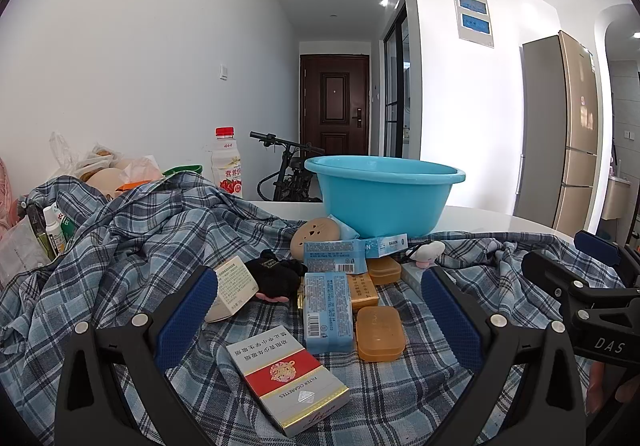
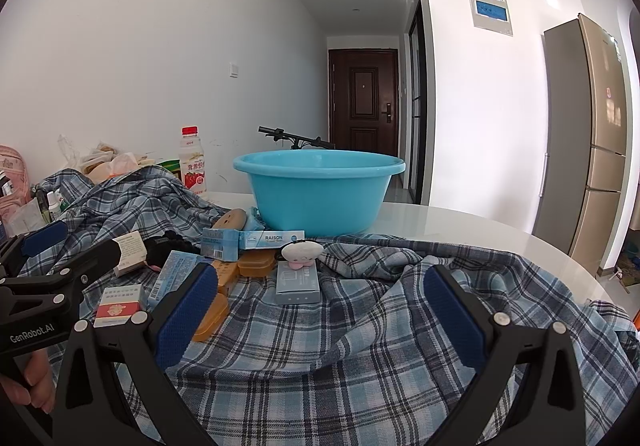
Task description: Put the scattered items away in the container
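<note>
- Left gripper [image 1: 320,310] is hanging released, jaws wide, over the cigarette pack [image 1: 288,378] at lower centre.
- Right gripper [image 2: 320,310] is also spreading wide, holding nothing.
- Blue basin [image 2: 318,191] is sitting at frame centre; its contents cannot be told.

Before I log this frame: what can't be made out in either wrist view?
- Inside of the blue basin: both views look below its rim, so its wall hides any contents.
- Round tan item: half hidden by the plaid cloth.
- Black plush, left view: shape unclear.
- Small print on the light-blue packs: unreadable.

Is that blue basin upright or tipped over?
Upright: the blue basin stands on its base, level rim facing up. Its contents cannot be seen.
</note>
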A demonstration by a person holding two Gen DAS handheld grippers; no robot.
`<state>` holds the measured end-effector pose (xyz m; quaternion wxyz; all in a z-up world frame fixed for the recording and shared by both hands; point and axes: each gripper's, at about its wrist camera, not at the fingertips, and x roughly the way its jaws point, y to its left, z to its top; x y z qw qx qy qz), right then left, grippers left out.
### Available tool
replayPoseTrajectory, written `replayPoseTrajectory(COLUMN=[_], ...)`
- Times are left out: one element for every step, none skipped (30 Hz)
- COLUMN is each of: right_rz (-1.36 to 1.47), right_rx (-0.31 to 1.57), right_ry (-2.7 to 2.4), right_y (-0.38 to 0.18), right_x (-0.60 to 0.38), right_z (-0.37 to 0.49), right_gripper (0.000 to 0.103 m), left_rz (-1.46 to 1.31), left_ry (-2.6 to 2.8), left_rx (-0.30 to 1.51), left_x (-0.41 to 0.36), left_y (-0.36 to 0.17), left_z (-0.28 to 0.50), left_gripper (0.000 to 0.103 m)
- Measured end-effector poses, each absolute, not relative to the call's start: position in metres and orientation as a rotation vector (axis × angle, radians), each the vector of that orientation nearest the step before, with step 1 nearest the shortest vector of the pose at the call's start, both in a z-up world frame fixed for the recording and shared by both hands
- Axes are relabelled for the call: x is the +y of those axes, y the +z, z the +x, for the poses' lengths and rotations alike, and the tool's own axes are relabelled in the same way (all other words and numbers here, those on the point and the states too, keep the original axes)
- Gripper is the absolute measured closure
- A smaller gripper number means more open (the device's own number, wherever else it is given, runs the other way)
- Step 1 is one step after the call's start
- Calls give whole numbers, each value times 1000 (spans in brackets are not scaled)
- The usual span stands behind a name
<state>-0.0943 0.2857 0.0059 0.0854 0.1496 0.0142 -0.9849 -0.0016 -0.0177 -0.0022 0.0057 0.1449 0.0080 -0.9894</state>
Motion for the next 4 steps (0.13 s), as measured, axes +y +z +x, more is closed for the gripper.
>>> replayPoseTrajectory(right_rz=[446,446,446,446], right_rx=[42,42,42,42], right_ry=[-2936,-2937,-2937,-2937], right_y=[6,6,6,6], right_x=[286,286,286,286], right_z=[-94,-94,-94,-94], right_gripper=[1,1,1,1], left_rz=[453,454,454,454], left_ry=[-3097,-3097,-3097,-3097], left_rx=[25,25,25,25], left_x=[-18,-18,-18,-18], left_y=[-2,-2,-2,-2], left_z=[-2,-1,-2,-2], left_gripper=[0,0,0,0])
